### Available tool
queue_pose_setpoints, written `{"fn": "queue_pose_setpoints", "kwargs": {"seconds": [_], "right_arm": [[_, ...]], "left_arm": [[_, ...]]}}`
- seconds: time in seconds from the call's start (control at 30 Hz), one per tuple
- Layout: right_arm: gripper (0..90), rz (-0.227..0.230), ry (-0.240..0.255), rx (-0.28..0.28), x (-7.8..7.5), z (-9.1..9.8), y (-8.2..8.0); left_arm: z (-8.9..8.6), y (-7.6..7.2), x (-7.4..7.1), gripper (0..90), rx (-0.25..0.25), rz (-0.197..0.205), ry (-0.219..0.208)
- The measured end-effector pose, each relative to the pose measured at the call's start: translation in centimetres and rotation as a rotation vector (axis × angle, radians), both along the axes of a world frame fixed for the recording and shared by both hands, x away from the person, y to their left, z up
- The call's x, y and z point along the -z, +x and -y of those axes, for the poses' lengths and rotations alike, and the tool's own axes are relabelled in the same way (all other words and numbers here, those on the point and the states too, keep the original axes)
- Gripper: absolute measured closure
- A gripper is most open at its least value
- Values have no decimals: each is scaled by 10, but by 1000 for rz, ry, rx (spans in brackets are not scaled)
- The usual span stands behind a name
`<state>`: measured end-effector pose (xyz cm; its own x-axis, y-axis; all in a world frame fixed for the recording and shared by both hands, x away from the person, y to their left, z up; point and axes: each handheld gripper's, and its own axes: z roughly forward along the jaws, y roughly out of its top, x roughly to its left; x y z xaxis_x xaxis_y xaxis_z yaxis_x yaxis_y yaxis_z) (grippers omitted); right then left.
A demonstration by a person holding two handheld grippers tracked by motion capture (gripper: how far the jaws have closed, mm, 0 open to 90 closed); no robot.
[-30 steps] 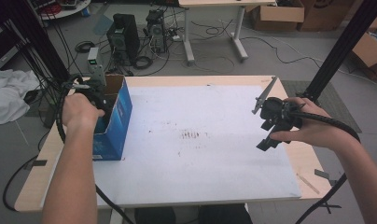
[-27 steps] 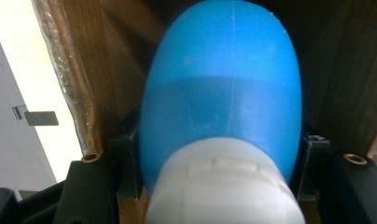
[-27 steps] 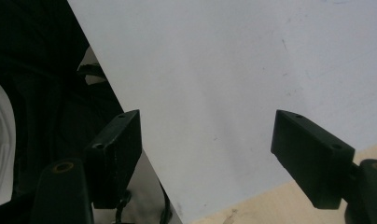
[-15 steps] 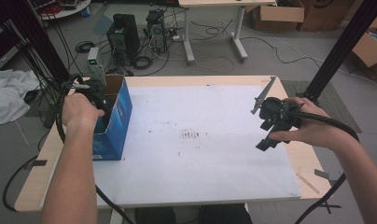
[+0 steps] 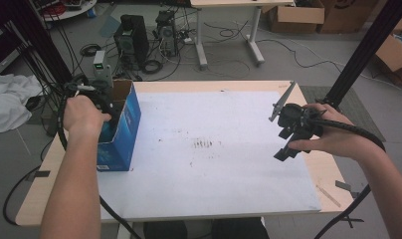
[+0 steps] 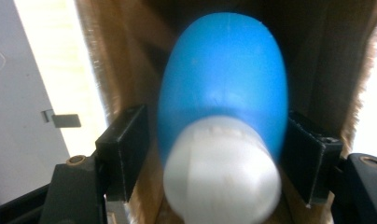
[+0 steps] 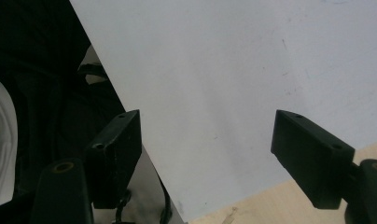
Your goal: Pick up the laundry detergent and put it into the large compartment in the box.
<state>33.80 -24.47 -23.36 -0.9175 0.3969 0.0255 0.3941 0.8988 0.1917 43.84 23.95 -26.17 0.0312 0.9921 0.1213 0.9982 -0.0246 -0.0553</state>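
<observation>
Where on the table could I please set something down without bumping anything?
The white sheet lies bare between the blue box and the right hand-held gripper. It is crowded at the left edge, where the left hand-held gripper reaches into the box around a blue bottle.

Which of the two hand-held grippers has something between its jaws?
The left hand-held gripper, reaching into the blue box, has a blue-and-white bottle between its jaws. The right hand-held gripper is open over the white sheet.

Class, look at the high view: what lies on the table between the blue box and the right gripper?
Bare white sheet, faintly smudged, lies between the blue box and the right gripper, as the high view shows.
</observation>
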Motion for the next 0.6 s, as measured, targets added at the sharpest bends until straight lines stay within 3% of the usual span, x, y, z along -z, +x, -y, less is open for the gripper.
{"fn": "queue_pose_setpoints", "kwargs": {"seconds": [0.27,0.6], "right_arm": [[244,5,5,5,-3,1,0],[245,-8,1,12,-1,0,1]], "left_arm": [[7,-5,-26,273,38,54,27],[34,-11,-61,188,172,142,28]]}}
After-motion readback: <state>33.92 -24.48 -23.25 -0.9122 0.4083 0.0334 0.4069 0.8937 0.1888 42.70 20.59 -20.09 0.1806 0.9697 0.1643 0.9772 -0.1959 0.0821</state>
